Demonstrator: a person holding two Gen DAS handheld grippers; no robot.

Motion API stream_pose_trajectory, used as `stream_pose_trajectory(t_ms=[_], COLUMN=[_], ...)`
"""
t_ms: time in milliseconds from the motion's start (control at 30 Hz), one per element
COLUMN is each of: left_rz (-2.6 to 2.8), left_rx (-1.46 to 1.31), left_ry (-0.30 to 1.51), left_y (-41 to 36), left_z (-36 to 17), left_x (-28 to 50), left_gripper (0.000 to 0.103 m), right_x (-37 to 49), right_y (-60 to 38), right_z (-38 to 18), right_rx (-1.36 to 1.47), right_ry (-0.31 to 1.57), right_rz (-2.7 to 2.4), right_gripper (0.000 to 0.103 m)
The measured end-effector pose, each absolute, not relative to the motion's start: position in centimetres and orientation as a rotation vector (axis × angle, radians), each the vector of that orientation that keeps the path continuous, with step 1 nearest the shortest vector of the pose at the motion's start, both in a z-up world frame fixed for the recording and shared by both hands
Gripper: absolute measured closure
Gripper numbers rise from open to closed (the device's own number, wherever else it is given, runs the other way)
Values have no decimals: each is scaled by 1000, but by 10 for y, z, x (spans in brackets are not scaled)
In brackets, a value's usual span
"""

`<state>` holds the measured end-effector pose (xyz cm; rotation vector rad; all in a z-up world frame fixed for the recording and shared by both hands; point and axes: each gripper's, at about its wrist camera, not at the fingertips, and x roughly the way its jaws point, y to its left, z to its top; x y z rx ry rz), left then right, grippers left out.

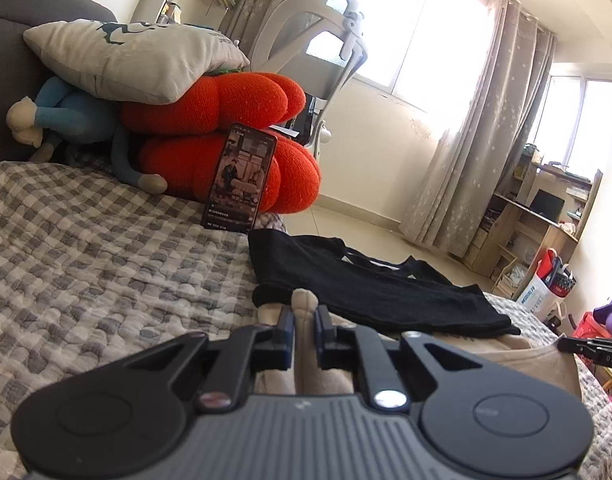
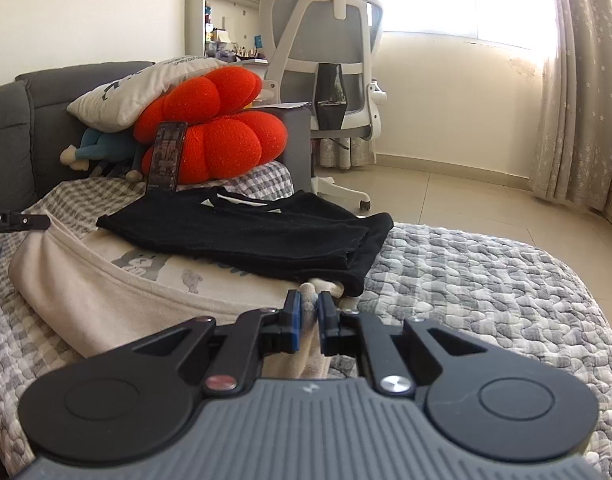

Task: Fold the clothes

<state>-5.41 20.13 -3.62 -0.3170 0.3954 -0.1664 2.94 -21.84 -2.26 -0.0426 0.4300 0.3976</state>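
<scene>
- At the upper left of the left wrist view a pale pillow lies on red cushions, with a phone propped against them on the checked quilt.
- Bottom centre of that view: the left gripper is clenched on a bunched fold of the beige garment, which rises between its pads.
- Just right of it and further back lies the folded black garment, its near edge resting on the beige cloth.
- In the right wrist view the beige garment spreads from lower left to centre, its printed side showing under the black one.
- Lower centre there, the right gripper is pinched shut on a thin beige edge right at the black garment's hem.
- Risk, as I judge it: lifting both corners could drag or tip the black garment off its neat fold, since it sits on the beige cloth.
- The right pinch looks shallow, so the edge may slip out under tension.
- Uneven pulling would skew the fold.
</scene>
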Motion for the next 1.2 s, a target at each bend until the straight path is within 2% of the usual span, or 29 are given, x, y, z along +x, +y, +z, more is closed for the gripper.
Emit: stream_pose_trajectory(t_ms=[500,700,767,800,833,900,1133,1200], left_rz=[-106,-94,-93,-91,-90,-101,-180,-203], left_rx=[-247,-248,-245,-252,-261,-303,-500,-569], left_ry=[546,579,593,602,610,626,753,781], left_y=[201,201,201,202,204,209,233,239], left_z=[-55,-66,-62,-60,-57,-53,-53,-56], left_x=[24,28,27,25,23,15,-20,-27], left_gripper=[93,90,87,80,73,68,53,53], right_x=[92,101,100,99,97,91,59,49], right_y=[-208,-214,-214,-215,-216,-218,-245,-255], right_z=[-36,-48,-45,-43,-40,-34,-27,-26], right_rx=[-62,-9,7,18,27,45,236,340], right_ry=[500,553,560,564,567,573,663,693], right_rz=[323,309,306,304,302,294,323,346], right_gripper=[93,93,91,83,80,63,60,60])
